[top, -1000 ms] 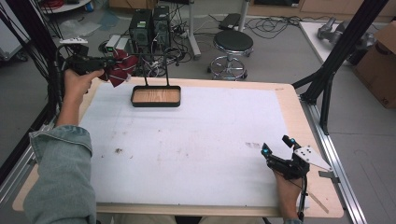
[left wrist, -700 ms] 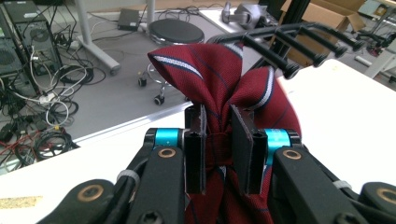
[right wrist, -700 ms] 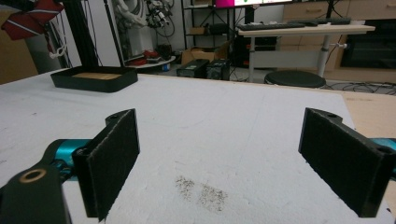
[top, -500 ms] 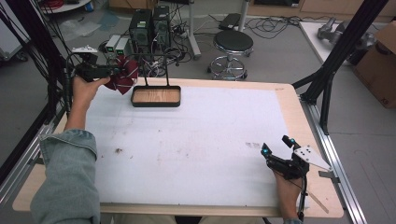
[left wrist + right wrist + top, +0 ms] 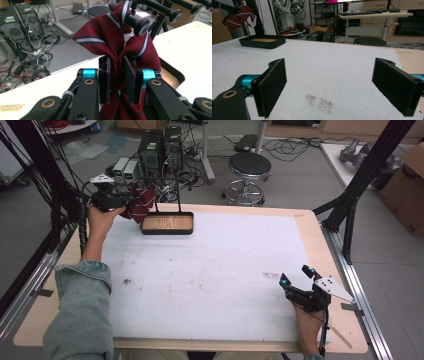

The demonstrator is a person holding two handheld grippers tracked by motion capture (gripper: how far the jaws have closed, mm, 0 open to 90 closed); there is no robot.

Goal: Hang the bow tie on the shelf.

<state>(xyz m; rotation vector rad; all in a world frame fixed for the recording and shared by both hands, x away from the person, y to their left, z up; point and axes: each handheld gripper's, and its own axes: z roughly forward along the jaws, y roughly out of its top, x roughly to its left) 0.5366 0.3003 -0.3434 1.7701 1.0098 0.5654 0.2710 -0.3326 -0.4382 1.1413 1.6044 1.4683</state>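
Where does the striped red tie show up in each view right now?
High view: striped red tie at far left, beside the black tray, held by the left gripper.
Left gripper view: centre, bunched between the jaws.
Right gripper view: top left corner.
Shared landmark: the black tray.

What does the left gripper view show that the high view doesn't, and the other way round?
Left gripper view: the left gripper with jaws clamped on a bunched red striped tie, draped over a black peg.

High view: the white table top, the right gripper open and resting near its right edge, and a denim sleeve.

Both: the tie, the rack's tray and the computers on the floor.
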